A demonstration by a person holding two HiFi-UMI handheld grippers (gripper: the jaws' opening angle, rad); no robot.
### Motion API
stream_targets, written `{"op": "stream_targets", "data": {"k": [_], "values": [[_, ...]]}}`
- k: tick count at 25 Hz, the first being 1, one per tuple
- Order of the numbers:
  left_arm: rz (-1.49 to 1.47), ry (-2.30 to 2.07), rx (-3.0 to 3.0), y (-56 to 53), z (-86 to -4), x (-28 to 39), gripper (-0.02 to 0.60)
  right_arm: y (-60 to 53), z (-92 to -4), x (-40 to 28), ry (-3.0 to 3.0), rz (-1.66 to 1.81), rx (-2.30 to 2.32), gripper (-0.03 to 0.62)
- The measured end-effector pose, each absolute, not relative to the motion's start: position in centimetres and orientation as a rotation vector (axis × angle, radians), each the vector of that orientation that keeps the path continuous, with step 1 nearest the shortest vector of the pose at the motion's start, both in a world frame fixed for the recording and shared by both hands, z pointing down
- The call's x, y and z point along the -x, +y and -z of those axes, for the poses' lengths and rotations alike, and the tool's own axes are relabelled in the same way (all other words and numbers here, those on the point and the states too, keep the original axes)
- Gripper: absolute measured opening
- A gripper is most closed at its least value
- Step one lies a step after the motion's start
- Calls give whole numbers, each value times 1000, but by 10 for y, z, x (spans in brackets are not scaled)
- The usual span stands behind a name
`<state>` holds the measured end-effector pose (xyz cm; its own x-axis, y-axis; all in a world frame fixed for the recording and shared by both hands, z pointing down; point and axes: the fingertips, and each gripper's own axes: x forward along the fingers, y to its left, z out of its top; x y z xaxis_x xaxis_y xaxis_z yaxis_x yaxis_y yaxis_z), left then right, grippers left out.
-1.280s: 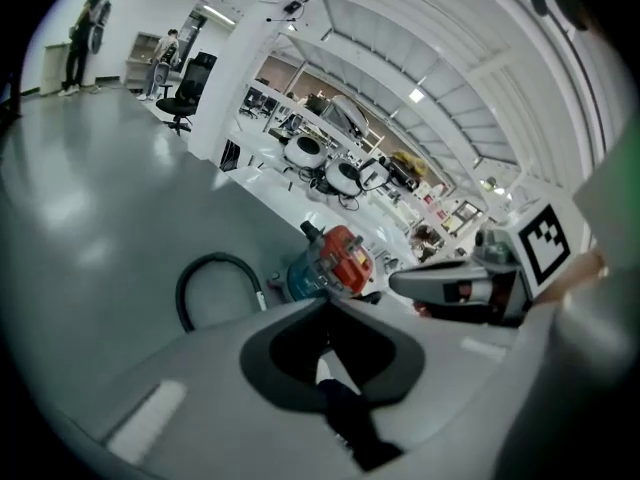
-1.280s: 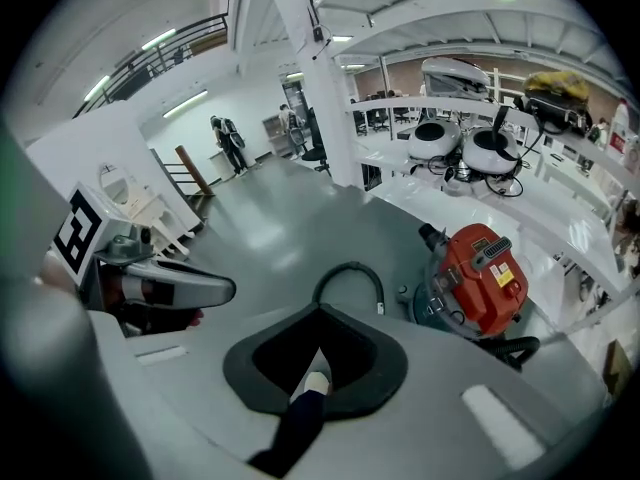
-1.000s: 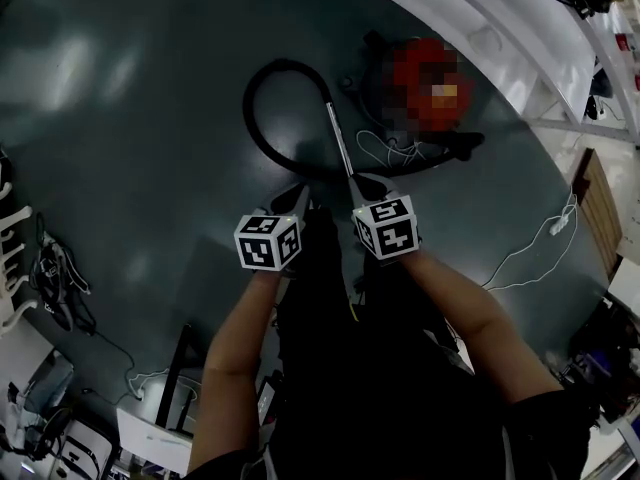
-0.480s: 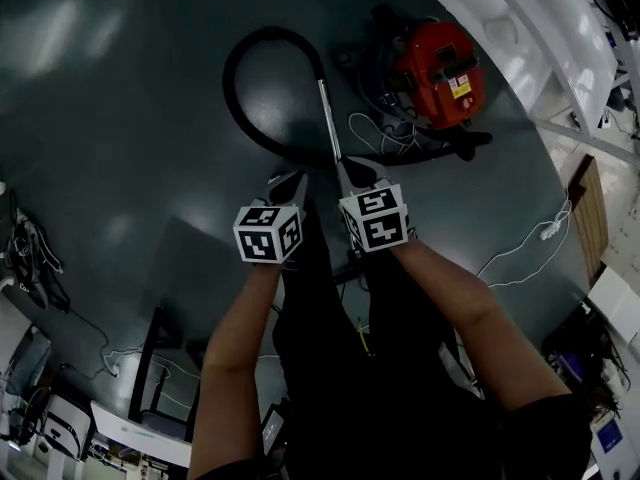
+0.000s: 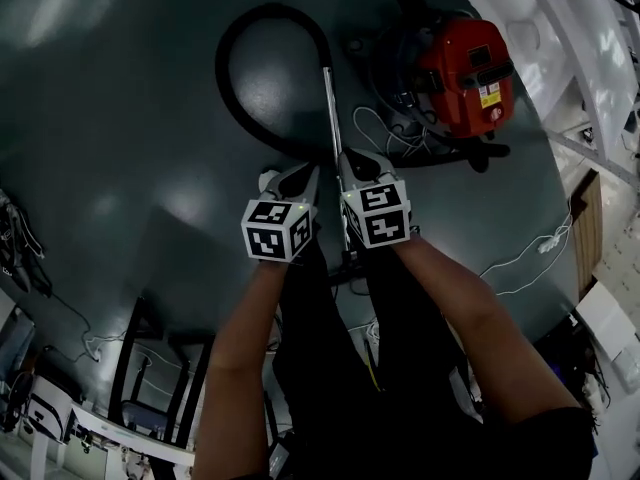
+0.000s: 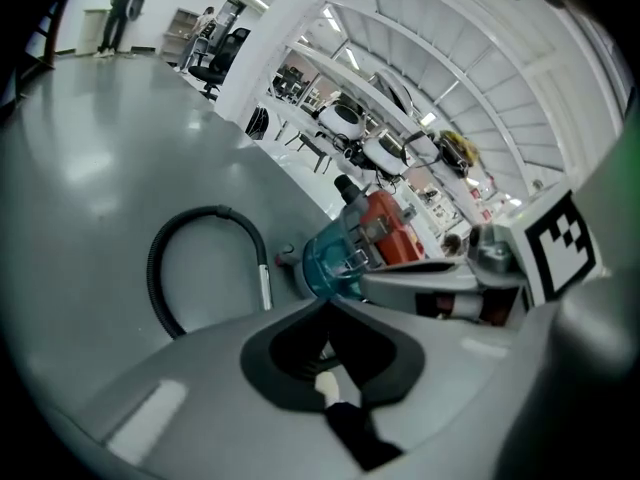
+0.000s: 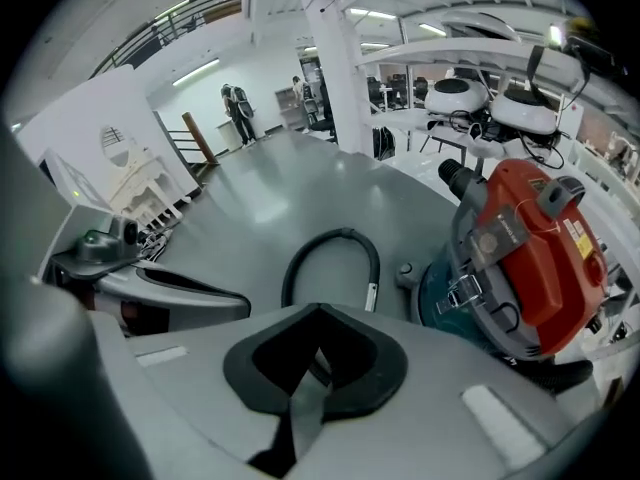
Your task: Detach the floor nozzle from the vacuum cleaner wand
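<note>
Both clenched and empty, our left gripper (image 5: 293,181) and right gripper (image 5: 357,164) hover over the wand (image 5: 329,108). We judge this the approach; next we open, then grasp wand and nozzle.

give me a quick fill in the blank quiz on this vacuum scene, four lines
1. The vacuum cleaner has a ___ top.
2. The hose joined to the metal wand is ___ in colour.
3. In the head view the vacuum cleaner lies to the ___ of the wand.
4. The fingers of the left gripper and the right gripper are ___, holding nothing.
Missing words: red; black; right; shut
</note>
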<state>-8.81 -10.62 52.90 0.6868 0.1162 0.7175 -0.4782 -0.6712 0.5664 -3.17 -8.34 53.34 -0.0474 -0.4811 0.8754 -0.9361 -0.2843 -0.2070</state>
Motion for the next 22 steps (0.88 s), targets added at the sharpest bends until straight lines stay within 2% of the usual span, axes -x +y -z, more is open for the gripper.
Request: {"op": "stream_targets", "data": {"k": [22], "values": [[-944, -485, -2067, -141, -716, 76, 8, -108, -693, -12, -1407, -1221, -1811, -6]]}}
